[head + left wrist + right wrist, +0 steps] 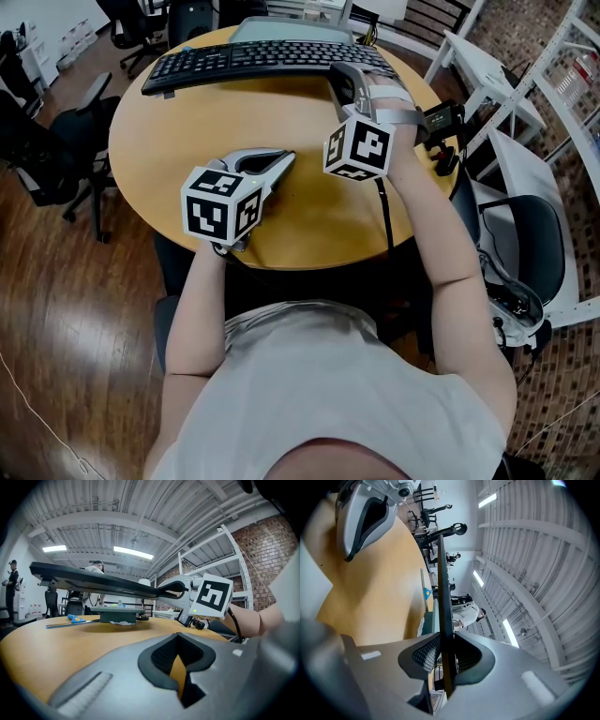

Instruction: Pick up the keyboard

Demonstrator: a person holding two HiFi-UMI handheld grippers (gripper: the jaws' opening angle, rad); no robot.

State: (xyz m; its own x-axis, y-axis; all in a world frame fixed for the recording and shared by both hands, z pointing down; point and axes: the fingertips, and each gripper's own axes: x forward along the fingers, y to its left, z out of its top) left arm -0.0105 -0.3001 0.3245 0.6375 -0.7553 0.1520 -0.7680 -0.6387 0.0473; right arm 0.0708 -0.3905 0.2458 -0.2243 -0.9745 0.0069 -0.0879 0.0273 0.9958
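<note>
A long black keyboard (253,61) lies across the far side of the round wooden table (309,216). My right gripper (342,80) is shut on its near right edge. In the left gripper view the keyboard (93,581) hangs roughly level above the tabletop, held at its right end by the right gripper (164,588). In the right gripper view the thin keyboard edge (443,583) runs between the two ribbed pads of the right gripper (445,656), which press on it. My left gripper (286,159) rests low over the table's near part, shut and holding nothing.
A grey-green box (291,28) stands behind the keyboard, and a blue-handled tool (75,618) lies beside it. A small black device (441,122) sits at the table's right edge. Office chairs (66,141) stand at the left, and white shelving (562,84) at the right.
</note>
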